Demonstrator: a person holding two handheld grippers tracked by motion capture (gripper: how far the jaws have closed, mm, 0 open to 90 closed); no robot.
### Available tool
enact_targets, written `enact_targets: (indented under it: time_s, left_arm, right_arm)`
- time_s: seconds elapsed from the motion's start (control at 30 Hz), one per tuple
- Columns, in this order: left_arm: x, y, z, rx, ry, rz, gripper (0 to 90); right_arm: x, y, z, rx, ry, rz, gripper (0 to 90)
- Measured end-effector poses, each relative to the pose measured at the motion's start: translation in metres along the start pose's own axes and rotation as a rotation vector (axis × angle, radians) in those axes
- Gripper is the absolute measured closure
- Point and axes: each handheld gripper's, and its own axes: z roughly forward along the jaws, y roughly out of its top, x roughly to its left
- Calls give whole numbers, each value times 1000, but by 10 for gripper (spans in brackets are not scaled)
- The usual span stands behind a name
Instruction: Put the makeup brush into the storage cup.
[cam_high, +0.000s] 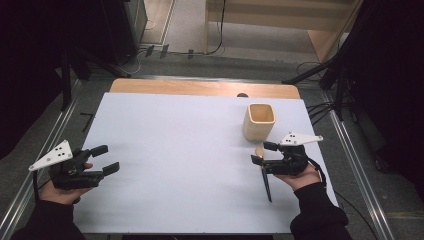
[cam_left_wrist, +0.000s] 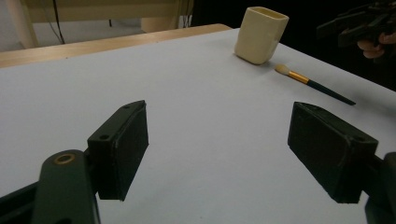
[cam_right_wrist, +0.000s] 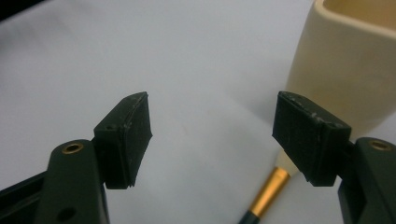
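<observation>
— Where is the brush?

— I see the brush (cam_high: 264, 176) lying flat on the white worktop (cam_high: 180, 155) near its right edge, pale bristle tip toward the far side, gold ferrule behind it, dark handle running back toward the near edge; the tip lies just short of the cream cup (cam_high: 259, 121), which stands upright toward the far right corner; I cannot tell whether the two touch.

— And your right gripper?

— My right gripper (cam_high: 264, 152) hangs over the bristle end; its jaws stand apart with nothing between the pads; in the right gripper view the ferrule sits below the right-hand pad, apart from it.

— The left one?

— My left gripper (cam_high: 106, 159) sits near the left edge, well apart from the brush and the cup; its jaws are spread wide over bare worktop, gripping nothing.
</observation>
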Motion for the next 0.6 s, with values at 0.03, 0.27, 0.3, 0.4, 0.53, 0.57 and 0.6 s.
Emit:
enact_targets:
  time_s: [0.03, 0.27, 0.3, 0.4, 0.53, 0.57, 0.6]
  left_arm:
    - [0, 0, 0, 0, 0, 0, 212]
    - [0, 0, 0, -1, 0, 0, 212]
    - [-1, 0, 0, -1, 0, 1, 212]
    - [-1, 0, 0, -5, 0, -1, 212]
    - [0, 0, -1, -6, 2, -3, 211]
    - [0, 0, -1, -6, 2, -3, 211]
    - [0, 0, 0, -6, 2, -1, 212]
  right_arm:
    - [0, 0, 0, 0, 0, 0, 293]
    - [2, 14, 3, 181, -10, 38, 300]
    - [1, 15, 4, 208, -11, 52, 300]
    - [-2, 21, 8, 304, 3, 78, 288]
    - [-2, 23, 12, 366, -5, 84, 287]
    - [-2, 23, 12, 366, -5, 84, 287]
    - [-2, 25, 14, 388, -2, 80, 287]
